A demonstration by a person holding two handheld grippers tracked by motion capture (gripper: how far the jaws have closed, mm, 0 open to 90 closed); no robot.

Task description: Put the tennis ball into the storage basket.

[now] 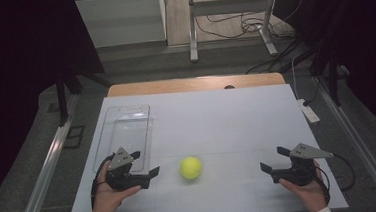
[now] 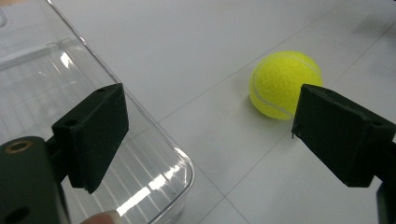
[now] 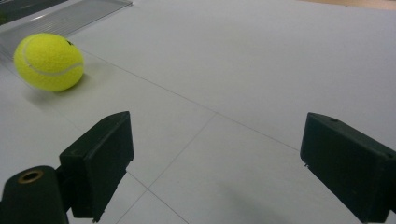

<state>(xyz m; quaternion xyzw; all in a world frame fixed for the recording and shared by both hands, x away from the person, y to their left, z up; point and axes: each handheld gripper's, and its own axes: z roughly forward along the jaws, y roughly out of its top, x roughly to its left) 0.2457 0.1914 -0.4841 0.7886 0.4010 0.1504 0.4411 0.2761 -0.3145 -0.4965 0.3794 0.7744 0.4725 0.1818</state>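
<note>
A yellow tennis ball (image 1: 191, 168) lies on the white mat (image 1: 217, 119), near the front and between both hands. My left gripper (image 1: 146, 162) is held at the front left, its jaws open and empty, pointing toward the ball. In the left gripper view the ball (image 2: 285, 84) sits just beyond the right jaw, apart from it. My right gripper (image 1: 272, 158) is held at the front right, open with nothing between its jaws. In the right gripper view the ball (image 3: 49, 61) is far off at the upper left.
A clear plastic tray (image 1: 125, 133) lies empty on the mat's left side, right beside the left gripper; its corner (image 2: 177, 168) is under the left jaw. A white power strip (image 1: 309, 111) lies off the mat's right edge. A metal stand (image 1: 230, 23) and cables are beyond the table.
</note>
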